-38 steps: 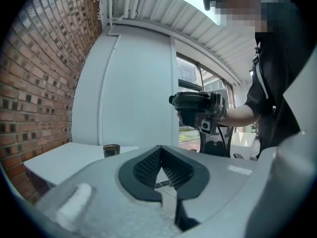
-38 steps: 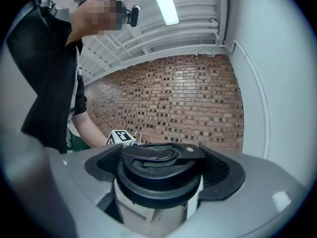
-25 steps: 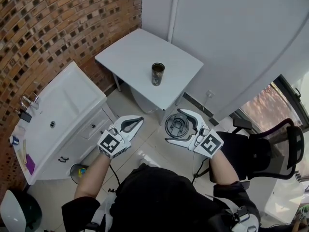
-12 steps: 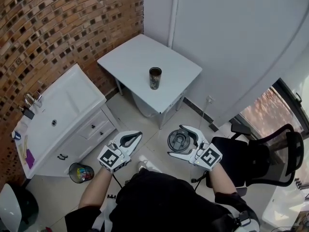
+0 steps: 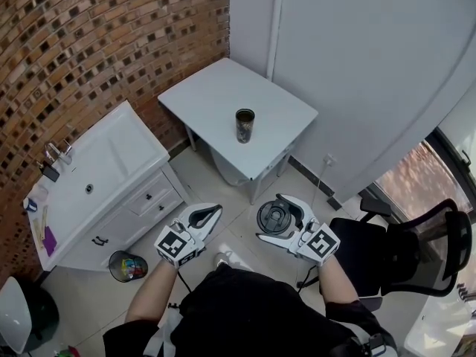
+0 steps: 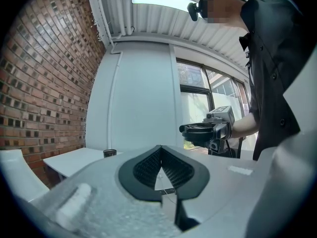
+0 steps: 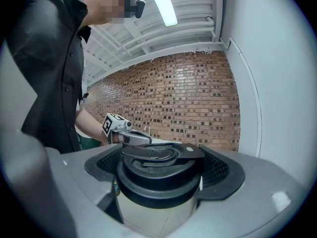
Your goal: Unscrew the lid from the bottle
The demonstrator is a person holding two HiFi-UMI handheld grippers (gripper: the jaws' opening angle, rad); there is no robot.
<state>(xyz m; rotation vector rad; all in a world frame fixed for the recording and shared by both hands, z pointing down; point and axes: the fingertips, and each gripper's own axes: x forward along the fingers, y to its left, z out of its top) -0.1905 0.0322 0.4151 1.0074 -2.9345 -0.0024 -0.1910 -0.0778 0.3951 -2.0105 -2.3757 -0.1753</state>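
Observation:
The dark bottle (image 5: 245,125) stands upright and uncapped on the white table (image 5: 207,95); the left gripper view shows the bottle (image 6: 109,153) small and far off. Its black lid (image 5: 274,218) sits between the jaws of my right gripper (image 5: 268,216), held over the floor well short of the table. The right gripper view shows the lid (image 7: 161,172) clamped between both pads. My left gripper (image 5: 212,211) hangs beside it to the left, its jaws (image 6: 159,155) shut with nothing in them.
A white sink cabinet (image 5: 104,166) stands at the left along the brick wall (image 5: 89,43), with a small waste bin (image 5: 125,266) in front of it. A black office chair (image 5: 416,248) is at the right. White walls close off the space behind the table.
Both grippers have drawn back a little from the table toward my body. The lid has stayed in the right gripper and the left has stayed shut.

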